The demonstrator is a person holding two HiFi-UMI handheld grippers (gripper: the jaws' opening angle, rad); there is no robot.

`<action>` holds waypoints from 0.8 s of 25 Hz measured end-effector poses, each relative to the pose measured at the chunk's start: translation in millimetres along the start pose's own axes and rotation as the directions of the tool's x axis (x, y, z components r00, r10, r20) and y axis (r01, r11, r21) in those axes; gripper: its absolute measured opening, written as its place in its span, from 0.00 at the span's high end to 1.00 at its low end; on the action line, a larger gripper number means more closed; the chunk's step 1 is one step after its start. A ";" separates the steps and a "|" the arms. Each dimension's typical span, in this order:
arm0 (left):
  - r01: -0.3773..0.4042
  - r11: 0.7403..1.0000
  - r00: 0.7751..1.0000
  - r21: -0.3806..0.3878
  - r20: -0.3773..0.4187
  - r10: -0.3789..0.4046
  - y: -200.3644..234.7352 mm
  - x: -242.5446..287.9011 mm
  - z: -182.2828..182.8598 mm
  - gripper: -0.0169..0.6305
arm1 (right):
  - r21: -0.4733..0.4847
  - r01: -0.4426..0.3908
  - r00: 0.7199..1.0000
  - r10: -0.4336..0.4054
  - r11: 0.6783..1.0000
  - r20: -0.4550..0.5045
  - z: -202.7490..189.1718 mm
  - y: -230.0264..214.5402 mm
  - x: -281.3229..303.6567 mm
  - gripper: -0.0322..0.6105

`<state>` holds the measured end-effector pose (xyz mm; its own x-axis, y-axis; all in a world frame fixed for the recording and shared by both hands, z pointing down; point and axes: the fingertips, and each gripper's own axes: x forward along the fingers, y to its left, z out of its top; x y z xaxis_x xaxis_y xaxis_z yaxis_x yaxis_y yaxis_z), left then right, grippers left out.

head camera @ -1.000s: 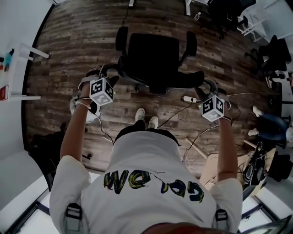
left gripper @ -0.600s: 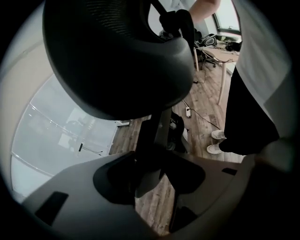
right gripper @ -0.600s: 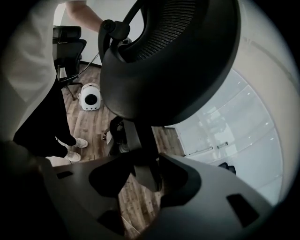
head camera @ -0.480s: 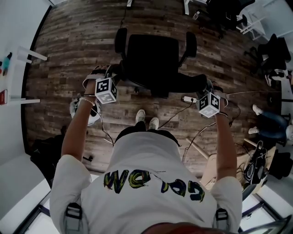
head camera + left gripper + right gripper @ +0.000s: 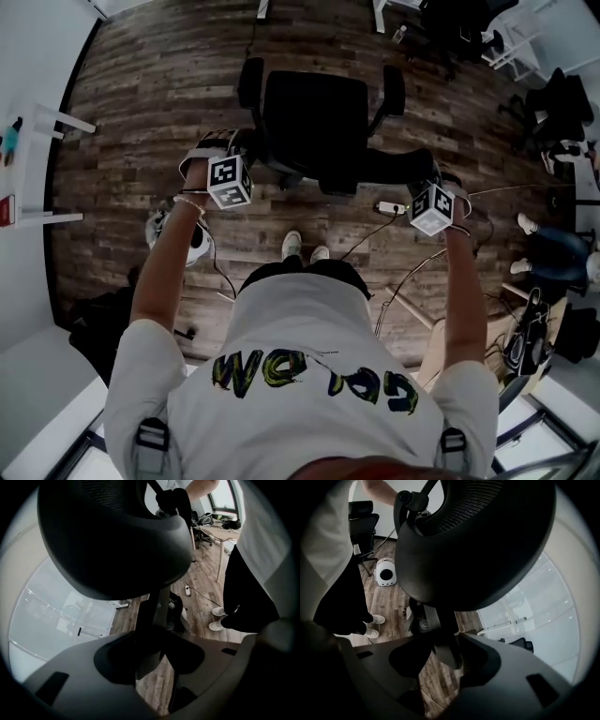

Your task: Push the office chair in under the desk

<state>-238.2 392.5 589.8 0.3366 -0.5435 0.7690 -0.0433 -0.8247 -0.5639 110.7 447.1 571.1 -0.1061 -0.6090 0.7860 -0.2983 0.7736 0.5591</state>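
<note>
The black office chair (image 5: 314, 112) stands on the wood floor ahead of me, seat and armrests facing away. Its curved backrest top (image 5: 375, 169) runs between my two grippers. My left gripper (image 5: 223, 155) is at the backrest's left end, my right gripper (image 5: 434, 180) at its right end. In the left gripper view, the jaws (image 5: 150, 658) are closed round a dark bar of the chair's back frame (image 5: 157, 611), with the padded back (image 5: 112, 541) above. The right gripper (image 5: 445, 656) grips the same frame (image 5: 440, 634) under the mesh back (image 5: 478, 545).
A white table (image 5: 23, 141) lines the left edge, and white desk legs (image 5: 380, 14) show at the top. A white round device (image 5: 178, 230), a power strip (image 5: 389, 206) and cables lie on the floor. More black chairs (image 5: 562, 112) and a seated person's legs (image 5: 548, 253) are at right.
Both grippers have moved forward and inward onto the ends of the chair's backrest, and their jaws have come in on it. The chair stays about where it was.
</note>
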 end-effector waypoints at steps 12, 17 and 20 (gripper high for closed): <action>-0.010 1.000 1.000 0.027 -0.023 0.011 55.8 40.7 -8.9 0.68 | -0.008 0.049 0.997 -0.049 0.999 -0.055 -0.4 -48.2 47.3 0.66; -0.025 0.999 0.999 0.036 -0.042 0.026 80.4 60.4 -12.5 0.67 | -0.006 0.042 0.998 -0.043 0.999 -0.055 7.8 -69.4 58.6 0.66; -0.034 0.999 0.999 0.037 -0.036 0.035 97.3 72.2 -11.0 0.67 | -0.004 0.046 0.997 -0.047 0.999 -0.055 6.2 -84.3 71.7 0.66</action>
<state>-228.5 271.3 593.7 0.3007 -0.5774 0.7591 -0.0198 -0.7996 -0.6003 122.3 337.1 578.7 -0.0393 -0.6337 0.7726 -0.2990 0.7452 0.5960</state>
